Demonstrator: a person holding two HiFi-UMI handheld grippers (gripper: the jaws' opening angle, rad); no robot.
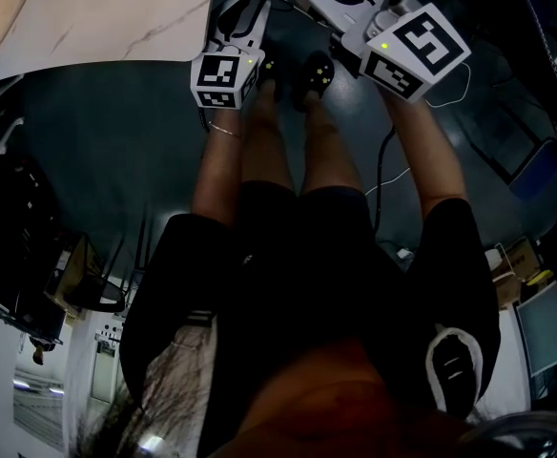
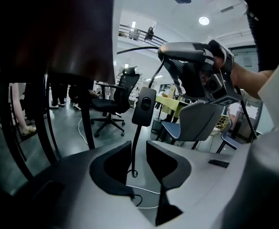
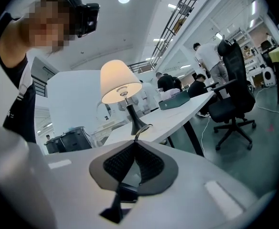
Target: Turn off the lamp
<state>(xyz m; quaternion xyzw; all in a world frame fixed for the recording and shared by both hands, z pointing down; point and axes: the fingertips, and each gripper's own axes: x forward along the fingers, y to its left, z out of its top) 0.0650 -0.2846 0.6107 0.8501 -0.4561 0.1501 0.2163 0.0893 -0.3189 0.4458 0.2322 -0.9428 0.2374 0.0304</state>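
Observation:
The lamp [image 3: 121,82], with a cream shade on a black stem, stands lit on a long white table [image 3: 177,116] in the right gripper view. My right gripper [image 3: 135,143] is shut, and a thin loop of the lamp cord [image 3: 142,130] rises from its tips. In the left gripper view the black cord [image 2: 134,149] hangs down between the parted jaws of my left gripper [image 2: 135,162]. Its inline switch [image 2: 144,106] sits just above them. The right gripper [image 2: 164,51] holds the cord higher up. The head view shows both marker cubes beside the table's edge [image 1: 97,17].
Dark table legs [image 2: 39,123] stand at the left. Black office chairs [image 2: 113,101] [image 3: 232,89] and a grey chair [image 2: 201,120] stand on the dark floor. A white cable [image 2: 142,192] trails across it. People are at the table's far end. My feet [image 1: 307,74] show below.

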